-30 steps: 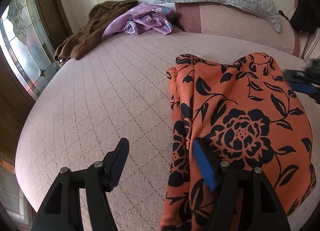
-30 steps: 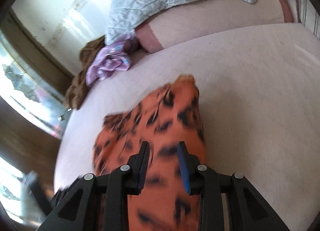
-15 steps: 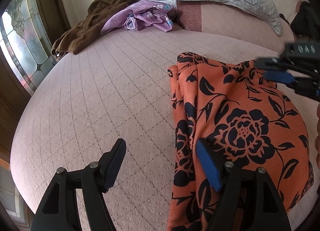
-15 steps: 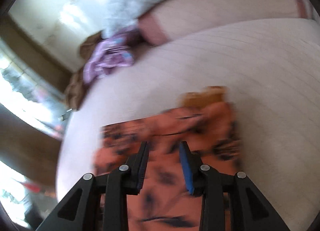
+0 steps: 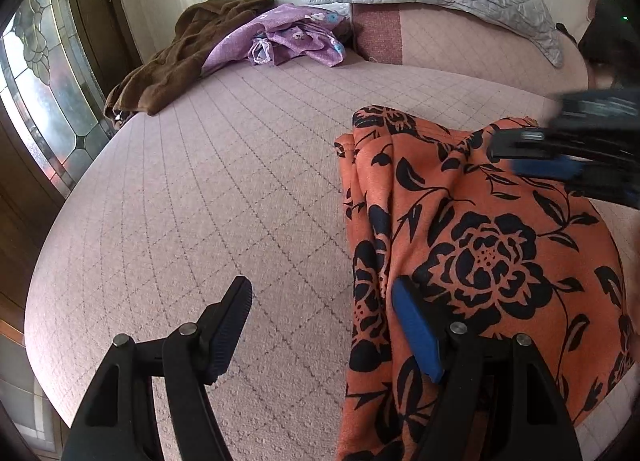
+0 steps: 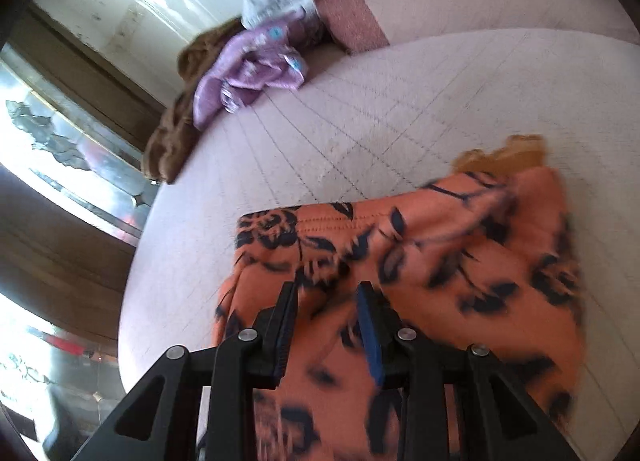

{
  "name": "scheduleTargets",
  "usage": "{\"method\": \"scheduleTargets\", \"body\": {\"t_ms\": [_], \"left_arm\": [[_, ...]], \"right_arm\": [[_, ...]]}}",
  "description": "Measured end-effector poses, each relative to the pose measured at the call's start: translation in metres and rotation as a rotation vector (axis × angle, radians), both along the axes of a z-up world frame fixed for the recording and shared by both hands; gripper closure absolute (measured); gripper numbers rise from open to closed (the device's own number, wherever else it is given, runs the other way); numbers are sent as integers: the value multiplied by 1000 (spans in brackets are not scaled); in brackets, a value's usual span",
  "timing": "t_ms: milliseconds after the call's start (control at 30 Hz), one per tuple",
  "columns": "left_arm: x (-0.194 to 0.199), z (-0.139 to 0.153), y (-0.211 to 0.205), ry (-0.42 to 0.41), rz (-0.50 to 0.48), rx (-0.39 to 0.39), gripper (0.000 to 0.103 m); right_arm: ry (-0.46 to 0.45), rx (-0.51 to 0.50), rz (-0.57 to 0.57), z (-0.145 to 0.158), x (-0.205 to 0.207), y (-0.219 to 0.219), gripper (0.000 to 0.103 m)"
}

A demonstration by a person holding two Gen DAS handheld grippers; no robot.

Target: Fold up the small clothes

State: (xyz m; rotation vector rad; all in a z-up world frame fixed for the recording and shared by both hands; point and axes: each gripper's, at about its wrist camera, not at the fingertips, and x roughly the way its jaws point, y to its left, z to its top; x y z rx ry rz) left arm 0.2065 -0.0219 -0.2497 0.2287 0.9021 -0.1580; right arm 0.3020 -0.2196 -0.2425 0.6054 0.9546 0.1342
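Orange floral garment [image 5: 472,245] flat mid-bed [image 5: 224,189] for folding; left gripper [image 5: 324,325] wide open, empty, straddling its edge; right gripper [image 6: 328,325] part-open above it, gripping nothing.

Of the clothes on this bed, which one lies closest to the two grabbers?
The orange garment with black flowers, right at both grippers. The purple floral one and the brown one lie heaped at the far edge.
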Motion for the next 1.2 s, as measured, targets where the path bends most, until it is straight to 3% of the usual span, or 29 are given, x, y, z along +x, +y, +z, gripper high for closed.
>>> {"method": "scheduleTargets", "body": {"t_ms": [200,333,433,500,633,900,1033,1200], "left_arm": [[-2,0,-1,-9,5,9,29],[-3,0,-3,-18,9,17,29],[-5,-1,-4,-30,6,27,29],[-7,-1,-5,-41,6,36,29],[-10,-2,-5,-58,6,37,29],[-13,-2,-5,-72,4,44,28],[-14,-3,-5,-80,0,50,28],[-15,-3,0,-92,10,39,24]], "right_arm": [[-88,-64,1,40,-79,-12,69],[-50,-76,11,34,-122,-16,67],[18,-125,37,11,-132,-7,69],[8,-152,45,-3,-138,-3,68],[-2,-197,42,0,-141,1,69],[-30,-185,38,22,-157,-2,69],[-4,-172,49,-8,-153,-5,68],[-36,-177,49,-13,-150,-4,68]]}}
